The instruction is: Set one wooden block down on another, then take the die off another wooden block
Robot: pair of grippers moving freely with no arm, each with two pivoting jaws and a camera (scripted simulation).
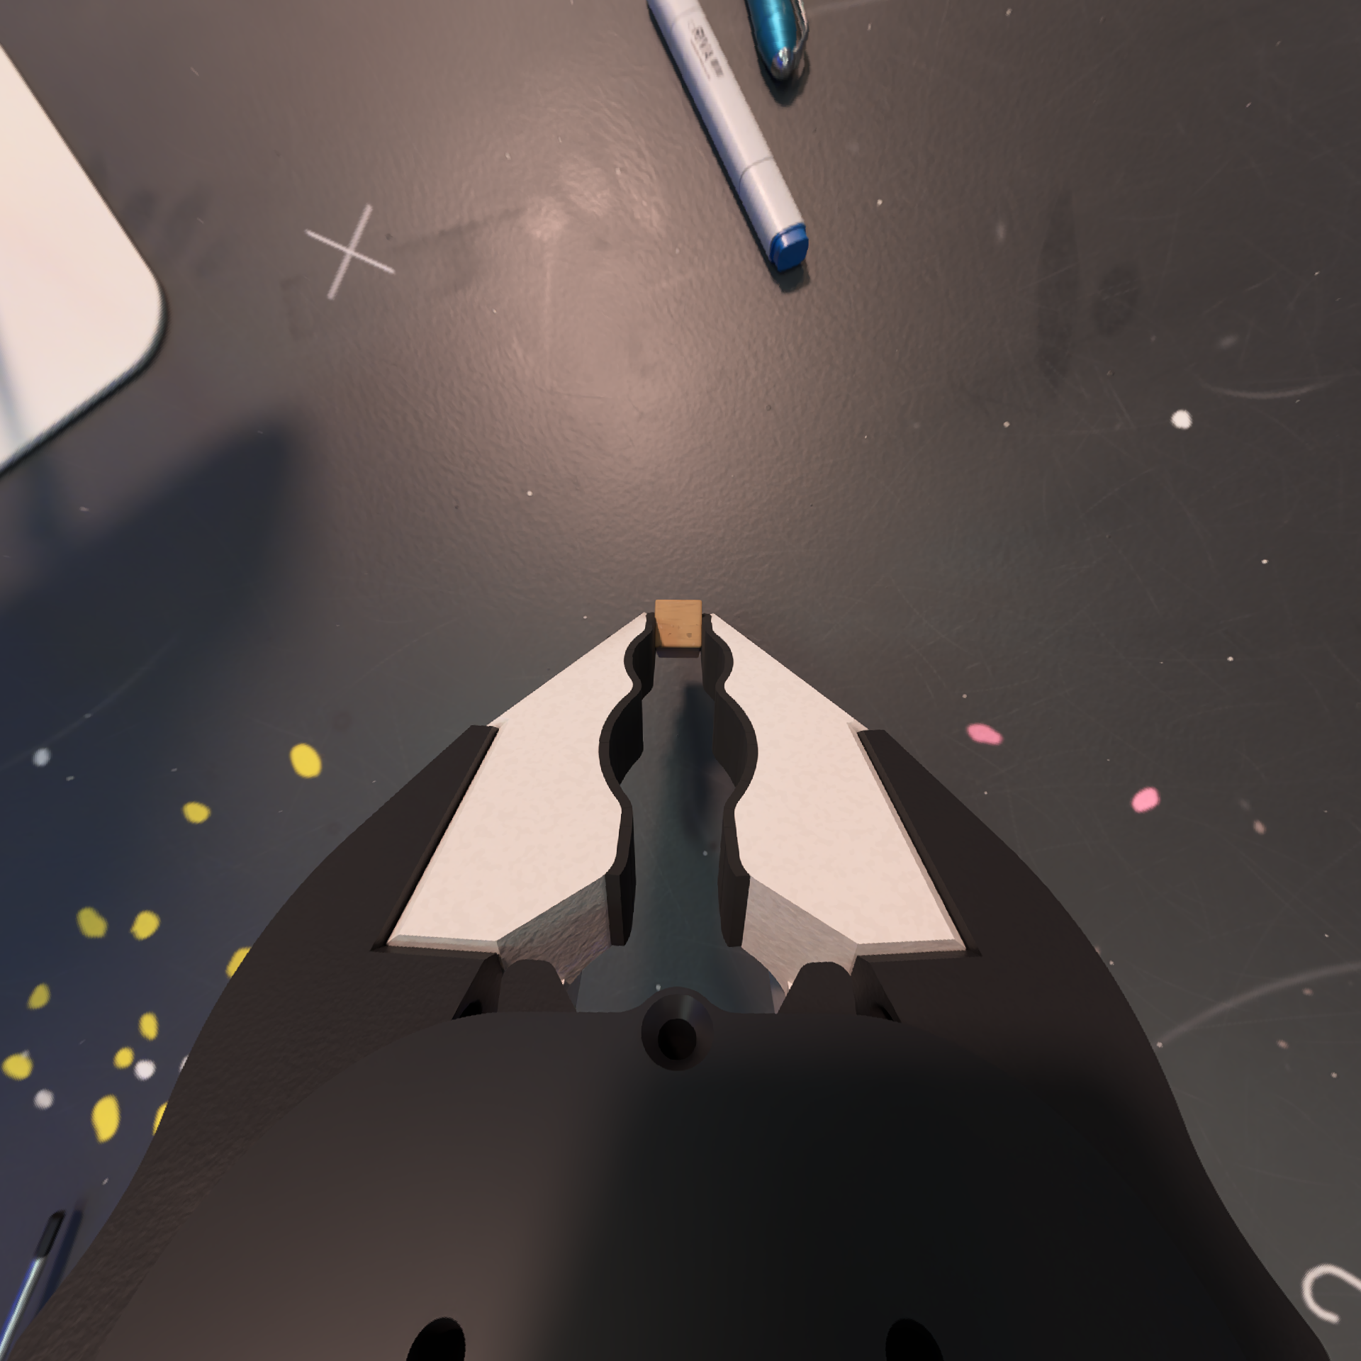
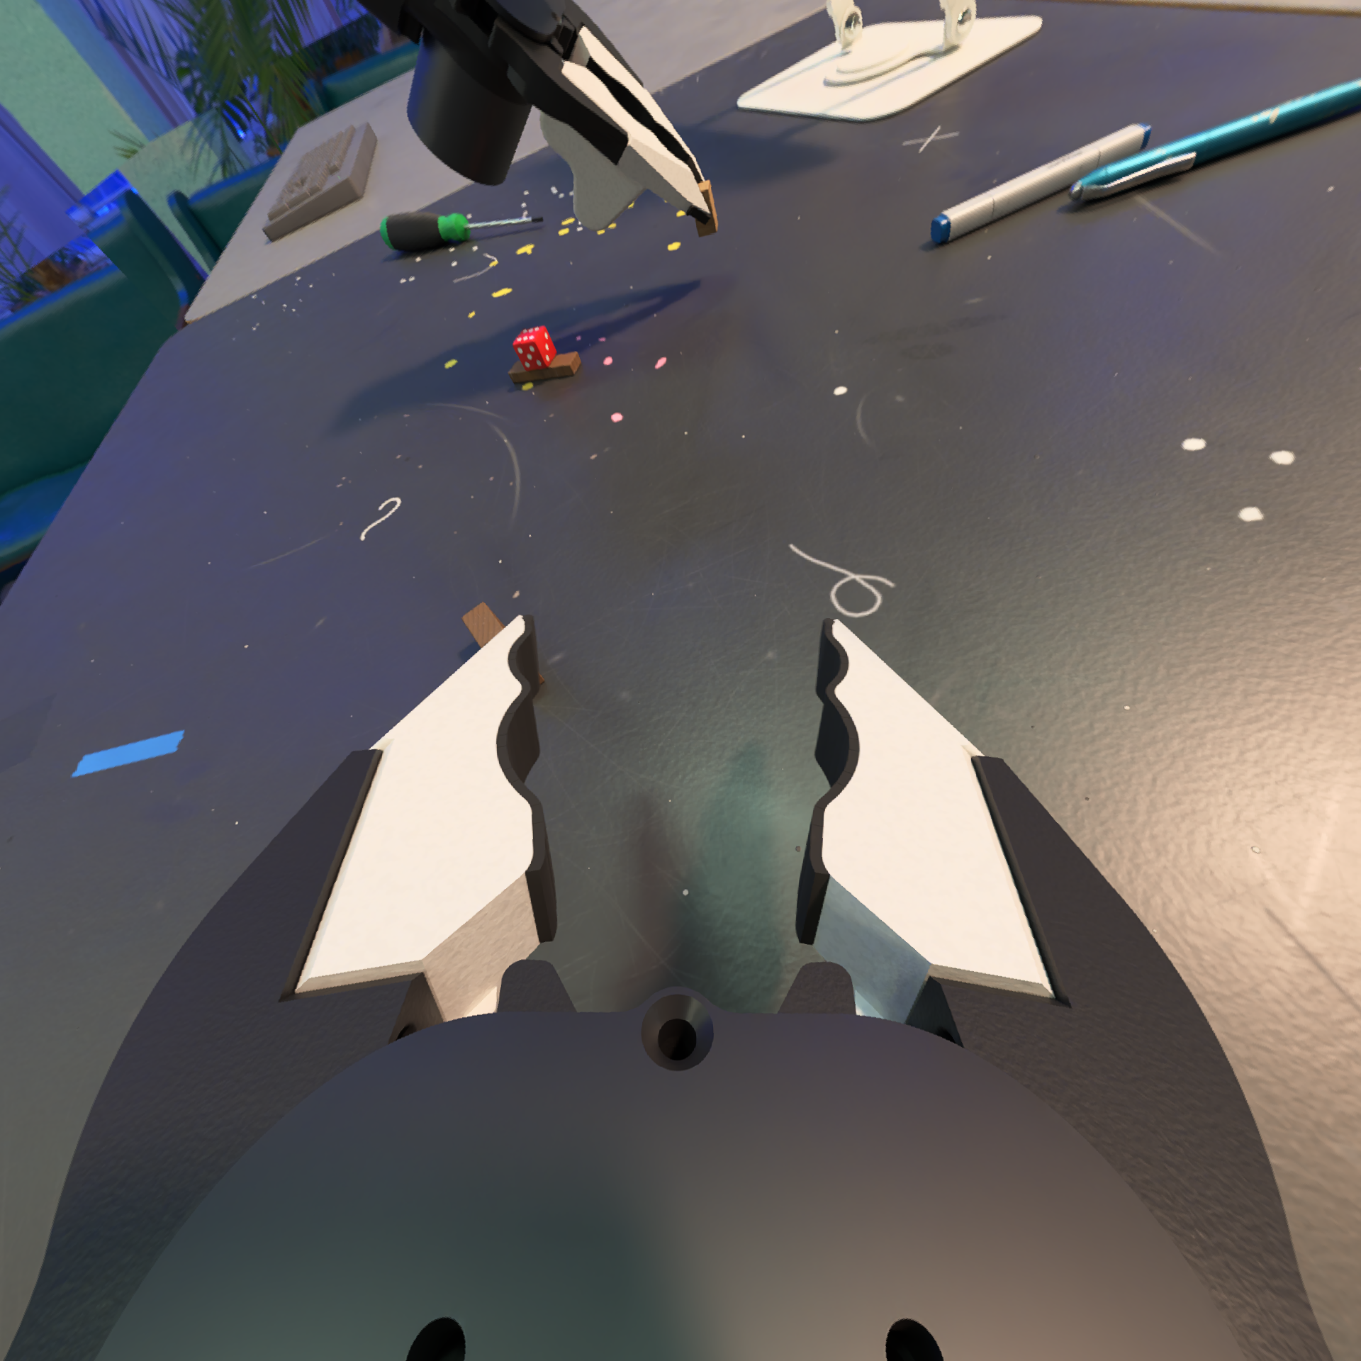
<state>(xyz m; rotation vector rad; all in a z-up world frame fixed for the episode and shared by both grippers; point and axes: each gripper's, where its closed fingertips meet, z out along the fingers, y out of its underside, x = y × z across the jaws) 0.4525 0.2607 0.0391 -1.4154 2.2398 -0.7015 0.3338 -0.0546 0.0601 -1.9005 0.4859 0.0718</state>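
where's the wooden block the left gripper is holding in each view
Left wrist view: the held wooden block sits just above centre, pinched between the left gripper's fingertips.
Right wrist view: the same block is upper centre, at the tip of the left gripper, raised above the table.
Shared landmark: the blue-capped white marker lying on the dark table, upper right in both.

The left wrist camera is looking almost straight down from well above the dark table (image 1: 957,479), over its own gripper (image 1: 678,626), taking in a white-and-blue marker (image 1: 729,132) and a chalk cross (image 1: 350,252). The right wrist camera is sitting lower, gazing forward at a slant across the same table (image 2: 1031,663) toward the far edge. Both views are sharing the marker (image 2: 1038,183), the cross (image 2: 932,138) and the left gripper (image 2: 700,210).
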